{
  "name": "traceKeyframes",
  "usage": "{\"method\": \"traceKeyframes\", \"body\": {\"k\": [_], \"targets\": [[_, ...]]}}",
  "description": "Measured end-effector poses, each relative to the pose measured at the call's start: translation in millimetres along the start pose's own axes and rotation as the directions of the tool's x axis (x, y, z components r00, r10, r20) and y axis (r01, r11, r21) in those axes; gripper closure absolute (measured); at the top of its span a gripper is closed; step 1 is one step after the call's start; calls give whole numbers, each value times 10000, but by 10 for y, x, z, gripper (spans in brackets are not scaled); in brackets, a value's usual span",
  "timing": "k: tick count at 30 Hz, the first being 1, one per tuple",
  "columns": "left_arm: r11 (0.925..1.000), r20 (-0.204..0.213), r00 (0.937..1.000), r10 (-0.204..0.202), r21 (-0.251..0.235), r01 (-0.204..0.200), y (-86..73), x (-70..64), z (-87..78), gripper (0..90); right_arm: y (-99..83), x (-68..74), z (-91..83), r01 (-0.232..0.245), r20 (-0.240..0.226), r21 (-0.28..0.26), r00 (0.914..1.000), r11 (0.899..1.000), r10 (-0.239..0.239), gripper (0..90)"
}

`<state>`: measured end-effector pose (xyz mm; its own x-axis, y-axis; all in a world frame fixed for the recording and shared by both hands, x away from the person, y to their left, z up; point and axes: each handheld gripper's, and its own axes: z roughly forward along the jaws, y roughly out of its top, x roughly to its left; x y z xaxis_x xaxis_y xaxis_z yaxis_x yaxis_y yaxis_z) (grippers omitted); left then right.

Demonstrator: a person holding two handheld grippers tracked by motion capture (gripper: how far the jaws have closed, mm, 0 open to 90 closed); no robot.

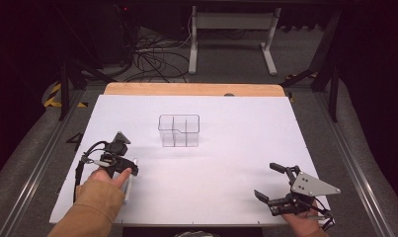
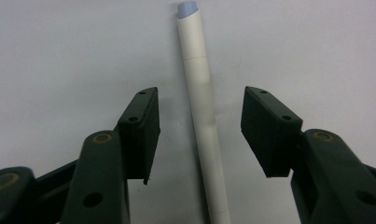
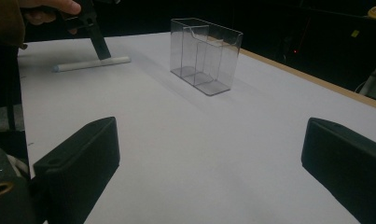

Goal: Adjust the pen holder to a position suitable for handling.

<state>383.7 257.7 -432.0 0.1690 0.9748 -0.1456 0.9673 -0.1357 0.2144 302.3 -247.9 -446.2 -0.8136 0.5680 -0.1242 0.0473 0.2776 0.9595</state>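
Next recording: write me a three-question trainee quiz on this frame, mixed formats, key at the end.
1. True or false: the left hand-held gripper is shut on the white cylindrical marker with a pale blue end.
2. Where does the marker lie? A) flat on the white table sheet B) inside the clear plastic compartmented holder
3. Fill in: the right hand-held gripper holds ____.

Key: 1 false, jaws apart on either side; 2 A; 3 nothing.
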Motion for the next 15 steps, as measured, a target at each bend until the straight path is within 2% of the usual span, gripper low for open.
{"method": "traceKeyframes", "body": {"k": [7, 15], "targets": [[9998, 23, 9998, -173, 92, 173, 12, 9, 19, 540, -3, 6, 1, 43, -25, -25, 10000, 10000, -43, 48], [9998, 37, 9999, -164, 103, 163, 23, -19, 57, 624, -4, 8, -7, 48, 29, -19, 10000, 10000, -48, 48]]}}
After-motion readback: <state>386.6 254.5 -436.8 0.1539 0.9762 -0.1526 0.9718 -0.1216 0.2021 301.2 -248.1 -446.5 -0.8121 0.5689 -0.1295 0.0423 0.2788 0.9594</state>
